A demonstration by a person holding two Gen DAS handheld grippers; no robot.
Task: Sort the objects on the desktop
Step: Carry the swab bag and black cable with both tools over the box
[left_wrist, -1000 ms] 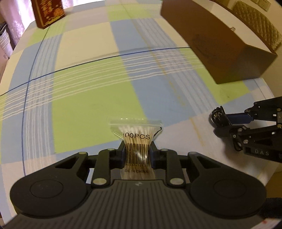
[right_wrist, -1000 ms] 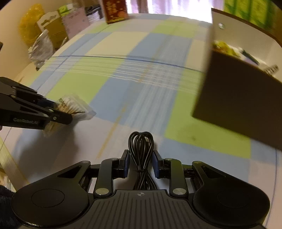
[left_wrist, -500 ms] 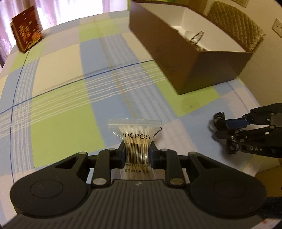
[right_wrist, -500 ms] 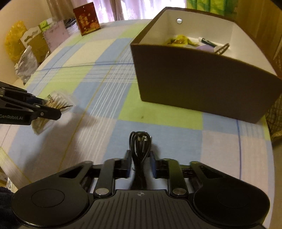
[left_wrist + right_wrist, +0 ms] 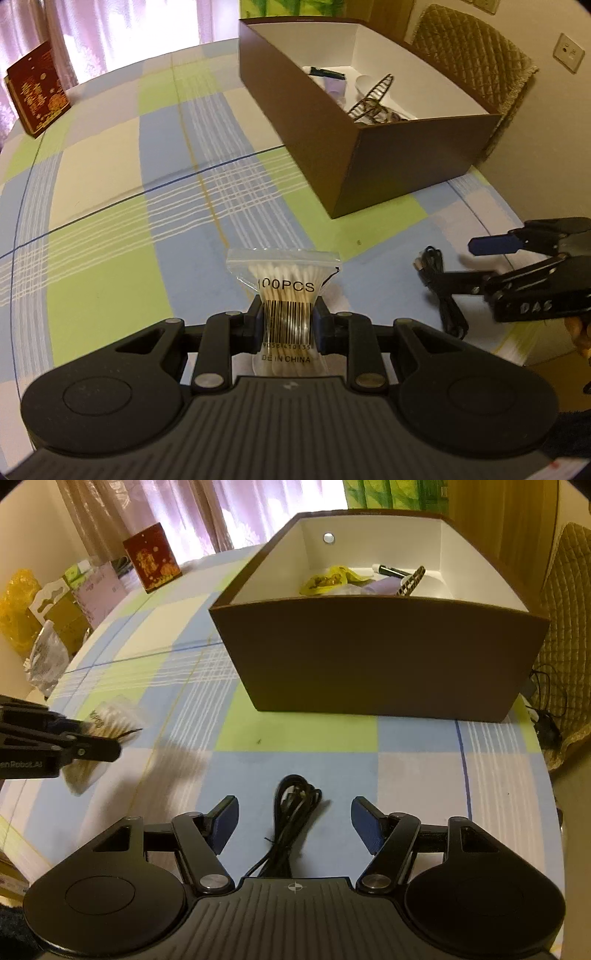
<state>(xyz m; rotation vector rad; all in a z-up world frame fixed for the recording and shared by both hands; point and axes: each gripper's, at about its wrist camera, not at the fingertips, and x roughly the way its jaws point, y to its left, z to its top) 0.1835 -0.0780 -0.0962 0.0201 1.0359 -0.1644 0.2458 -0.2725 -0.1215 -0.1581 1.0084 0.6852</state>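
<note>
My left gripper (image 5: 288, 323) is shut on a clear bag of cotton swabs (image 5: 286, 280) and holds it above the checked tablecloth; the bag also shows at the left of the right wrist view (image 5: 110, 720). My right gripper (image 5: 295, 821) is open, its fingers either side of a coiled black cable (image 5: 291, 812) that lies on the cloth. The cable (image 5: 441, 288) and the right gripper (image 5: 476, 266) also show in the left wrist view. A brown box (image 5: 369, 657) with a white inside stands ahead and holds several small items.
A red gift box (image 5: 37, 92) stands at the far left of the table. Bags and packages (image 5: 48, 627) lie beyond the table's left edge. A padded chair (image 5: 472, 55) stands behind the brown box (image 5: 406, 158). The table edge (image 5: 550, 812) runs close on the right.
My right gripper has opened and let go of the black cable, which now lies on the cloth. Both views have swung toward the brown box. The left gripper still holds the swab bag.
</note>
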